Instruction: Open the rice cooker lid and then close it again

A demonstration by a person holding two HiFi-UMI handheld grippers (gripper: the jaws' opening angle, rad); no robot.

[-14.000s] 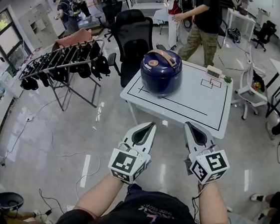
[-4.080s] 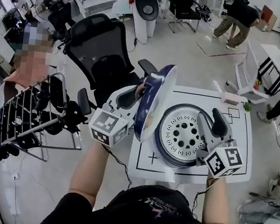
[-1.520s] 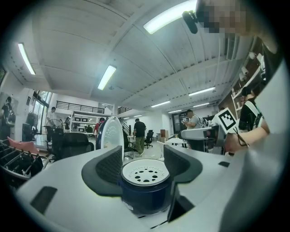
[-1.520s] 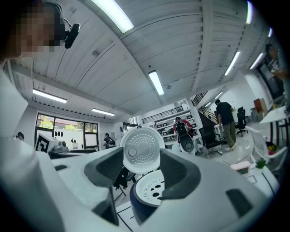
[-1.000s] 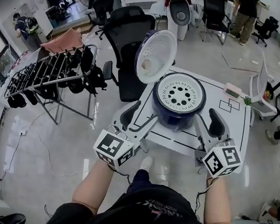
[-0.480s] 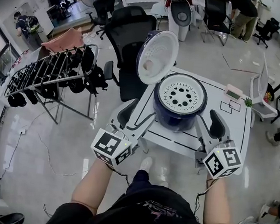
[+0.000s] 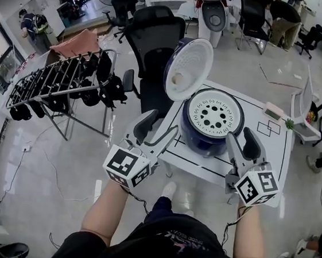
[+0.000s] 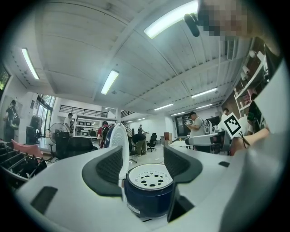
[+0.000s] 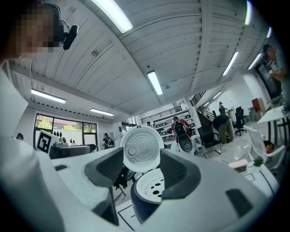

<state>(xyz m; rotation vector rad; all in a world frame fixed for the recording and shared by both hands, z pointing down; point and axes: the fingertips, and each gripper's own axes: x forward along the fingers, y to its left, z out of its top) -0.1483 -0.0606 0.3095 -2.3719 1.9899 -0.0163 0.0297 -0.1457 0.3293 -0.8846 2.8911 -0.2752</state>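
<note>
Head view: the rice cooker (image 7: 209, 134) stands on the white table (image 7: 271, 147) with its lid (image 7: 188, 69) swung up on the far-left side, the white inner face turned toward you; the perforated inner plate (image 7: 215, 113) is bare, so opening looks done and closing is the step in hand. Your left gripper (image 7: 158, 130) sits at the table's near-left edge and your right gripper (image 7: 241, 141) by the cooker's near-right side; both are near the pot, neither touches it.

Left gripper view: the left gripper (image 8: 144, 161) has its jaws spread wide with nothing between the pads; the cooker (image 8: 149, 195) shows beyond them, and the lid (image 8: 118, 154) appears edge-on, upright, just left of the pot. I'd go at the lid from here; reach behind its upper rim and push rather than pinch, since a curved shell probably slips from a grip; follow the hinge's arc and lower it, don't let it drop.

Right gripper view: the right gripper (image 9: 141, 170) is likewise wide and empty; the lid (image 9: 142, 149) faces it squarely above the pot (image 9: 149, 195). Keep this one beside the body to stop the pot from sliding on the smooth table; keep its jaws out from under the rim as the lid comes down; finish with a firm press on top, since the latch likely needs it.
</note>
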